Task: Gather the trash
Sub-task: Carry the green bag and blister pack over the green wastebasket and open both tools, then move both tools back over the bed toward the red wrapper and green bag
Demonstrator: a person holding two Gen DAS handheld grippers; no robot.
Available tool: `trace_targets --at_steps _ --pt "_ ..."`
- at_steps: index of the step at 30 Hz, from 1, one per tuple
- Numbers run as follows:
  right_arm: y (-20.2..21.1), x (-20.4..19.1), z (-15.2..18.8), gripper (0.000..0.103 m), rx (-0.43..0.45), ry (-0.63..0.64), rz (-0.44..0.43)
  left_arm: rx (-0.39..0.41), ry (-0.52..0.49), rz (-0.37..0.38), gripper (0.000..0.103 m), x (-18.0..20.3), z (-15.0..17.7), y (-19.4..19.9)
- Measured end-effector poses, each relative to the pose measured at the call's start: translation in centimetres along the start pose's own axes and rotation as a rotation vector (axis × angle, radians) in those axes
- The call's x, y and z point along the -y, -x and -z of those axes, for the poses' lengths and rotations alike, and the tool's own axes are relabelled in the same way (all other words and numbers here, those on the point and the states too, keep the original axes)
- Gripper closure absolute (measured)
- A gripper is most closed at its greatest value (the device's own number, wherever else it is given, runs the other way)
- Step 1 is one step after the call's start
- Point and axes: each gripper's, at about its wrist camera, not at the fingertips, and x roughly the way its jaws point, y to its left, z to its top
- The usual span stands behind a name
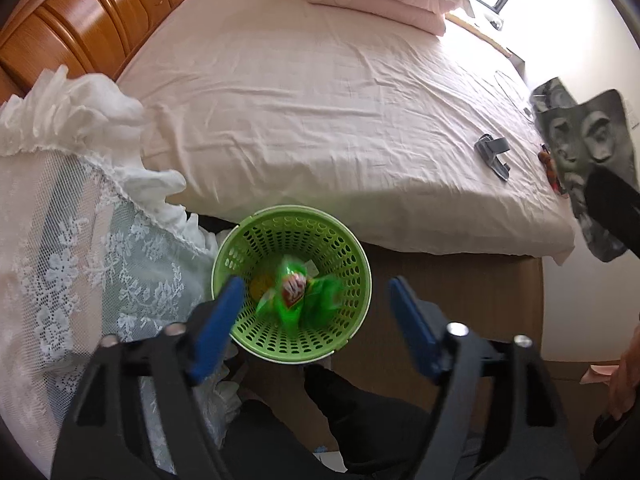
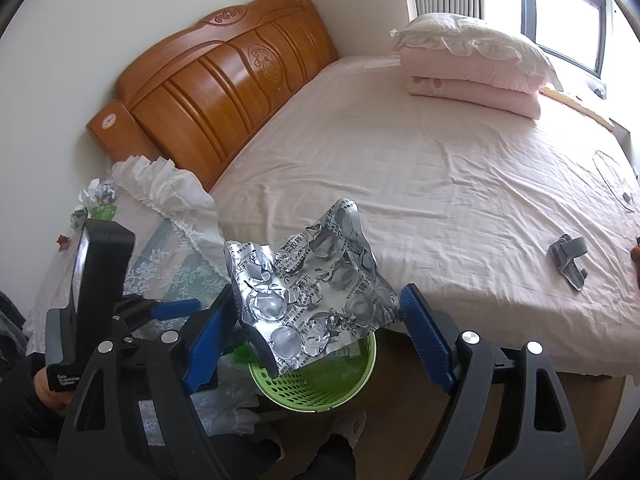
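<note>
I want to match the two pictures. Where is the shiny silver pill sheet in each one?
Left wrist view: the silver pill sheet is at the far right edge, beside the bed.
Right wrist view: it is in the middle, just above the green basket.
Shared landmark: the green basket, low in both views.
</note>
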Motion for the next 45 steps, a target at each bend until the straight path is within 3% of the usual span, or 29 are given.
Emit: trace_targets --at_steps 6,11,26,29,32,45 --pt "-0.5 0.1 -0.4 0.021 -0.005 0.008 -0.020 0.041 0.009 -0.012 0.012 0.1 -0.5 1.6" --pt "-1.0 -0.2 -0.4 0.021 -0.015 0.020 -0.034 0.067 0.036 -0.038 0.010 -0.7 -0.5 2.9" --pt "-6.9 -3.3 0.7 0.017 -0.169 0.079 -0.097 0.182 0.142 -0.118 0.008 -4.6 0.9 8.3" --pt "-7.9 -3.7 0.9 0.007 -0.211 0.076 -0.089 0.191 0.137 -0.123 0.008 -4.6 1.0 8.6" --pt "-8.2 -4.1 1.0 0.003 -0.222 0.074 -0.094 0.192 0.129 -0.129 0.008 -4.5 1.0 8.7" --pt "-8.4 -4.2 0.5 0.003 -0.234 0.062 -0.082 0.194 0.138 -0.123 0.008 -4.7 0.9 8.9"
